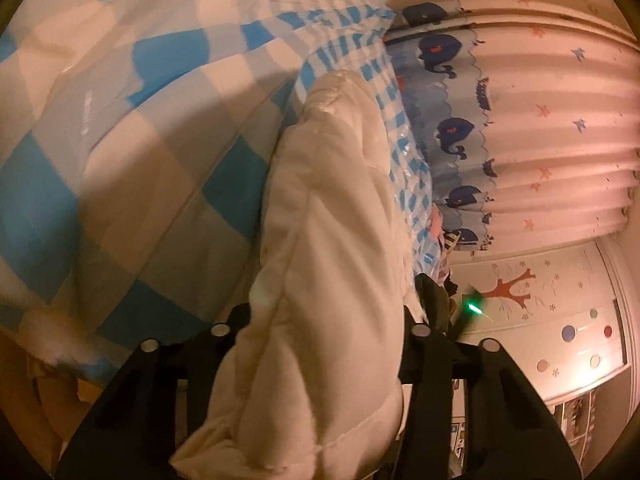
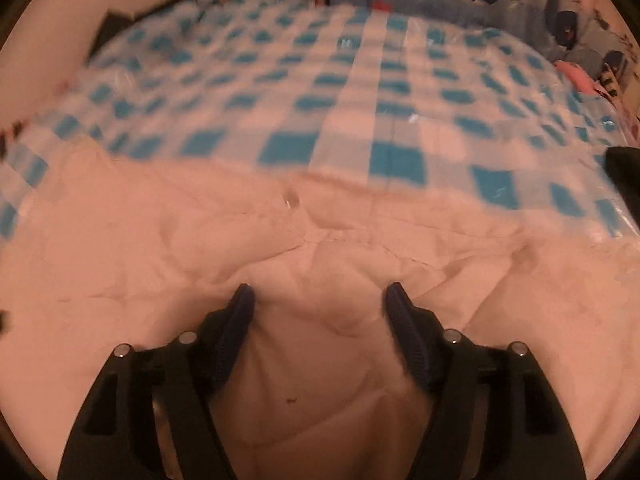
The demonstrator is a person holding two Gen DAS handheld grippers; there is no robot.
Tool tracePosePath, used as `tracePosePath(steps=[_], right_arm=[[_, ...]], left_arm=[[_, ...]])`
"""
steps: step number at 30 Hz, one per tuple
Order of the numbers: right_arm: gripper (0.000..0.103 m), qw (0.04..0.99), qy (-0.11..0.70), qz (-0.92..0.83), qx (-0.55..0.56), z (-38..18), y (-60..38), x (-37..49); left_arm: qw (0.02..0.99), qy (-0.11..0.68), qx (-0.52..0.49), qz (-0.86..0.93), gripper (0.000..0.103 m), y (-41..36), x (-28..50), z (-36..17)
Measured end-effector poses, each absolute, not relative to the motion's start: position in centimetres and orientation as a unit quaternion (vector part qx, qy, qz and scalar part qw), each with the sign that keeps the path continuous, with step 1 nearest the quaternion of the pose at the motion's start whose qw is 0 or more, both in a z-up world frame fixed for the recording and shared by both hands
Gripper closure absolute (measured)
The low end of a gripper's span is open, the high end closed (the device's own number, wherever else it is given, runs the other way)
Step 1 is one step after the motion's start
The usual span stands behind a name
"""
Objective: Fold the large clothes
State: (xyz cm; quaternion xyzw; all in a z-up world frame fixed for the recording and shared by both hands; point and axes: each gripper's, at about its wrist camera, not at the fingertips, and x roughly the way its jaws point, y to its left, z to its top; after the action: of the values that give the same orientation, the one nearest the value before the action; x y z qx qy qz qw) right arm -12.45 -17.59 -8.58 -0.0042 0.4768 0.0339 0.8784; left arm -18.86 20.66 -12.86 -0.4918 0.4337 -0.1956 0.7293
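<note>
A thick white padded garment (image 1: 332, 200) rises from between the jaws of my left gripper (image 1: 324, 316), which is shut on a bunched fold of it; the fingertips are buried in the fabric. The view is rolled on its side, with the blue-and-white checked bed cover (image 1: 140, 120) behind the garment. In the right wrist view the same white garment (image 2: 320, 248) lies spread over the checked cover (image 2: 360, 100). My right gripper (image 2: 318, 300) points down at it, open, with its dark fingertips (image 2: 242, 300) resting on the cloth and a soft ridge between them.
A curtain with a whale print (image 1: 452, 128) hangs along the far side of the bed. A wardrobe with a tree picture (image 1: 560, 320) stands beyond. A dark object with a green light (image 1: 472, 308) sits close behind the garment. Something dark (image 2: 624, 176) pokes in at the right edge.
</note>
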Motion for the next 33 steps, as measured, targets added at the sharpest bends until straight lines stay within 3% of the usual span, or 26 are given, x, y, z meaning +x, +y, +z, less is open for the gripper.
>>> tracePosePath(steps=[4, 7, 10, 12, 15, 21, 26, 33], right_arm=[[0.035, 0.871, 0.488, 0.051, 0.018, -7.5, -18.3, -12.6], [0.034, 0.889, 0.454, 0.063, 0.004, -3.8, -18.2, -16.6], [0.032, 0.892, 0.447, 0.065, -0.029, -2.6, -16.9, -20.4], [0.028, 0.872, 0.482, 0.058, -0.069, -5.3, -15.9, -20.9], [0.026, 0.865, 0.492, 0.062, -0.069, -7.2, -16.0, -20.0], [0.025, 0.892, 0.443, 0.070, -0.049, -3.1, -15.4, -23.3], [0.020, 0.869, 0.481, 0.064, -0.095, -7.4, -13.4, -23.1], [0.020, 0.888, 0.446, 0.055, -0.097, -3.7, -13.3, -22.6]], left_arm=[[0.741, 0.429, -0.478, -0.194, 0.067, 20.6, -18.8, -12.3], [0.736, 0.436, -0.480, -0.194, 0.063, 21.0, -19.2, -12.7], [0.733, 0.442, -0.484, -0.183, 0.049, 21.3, -19.4, -13.4], [0.727, 0.444, -0.494, -0.174, 0.040, 21.3, -19.3, -13.9], [0.727, 0.442, -0.497, -0.170, 0.040, 20.8, -19.4, -13.7], [0.735, 0.441, -0.489, -0.163, 0.039, 20.8, -19.8, -13.2], [0.727, 0.447, -0.498, -0.153, 0.036, 20.5, -20.0, -13.9], [0.731, 0.445, -0.497, -0.146, 0.036, 20.9, -20.0, -13.9]])
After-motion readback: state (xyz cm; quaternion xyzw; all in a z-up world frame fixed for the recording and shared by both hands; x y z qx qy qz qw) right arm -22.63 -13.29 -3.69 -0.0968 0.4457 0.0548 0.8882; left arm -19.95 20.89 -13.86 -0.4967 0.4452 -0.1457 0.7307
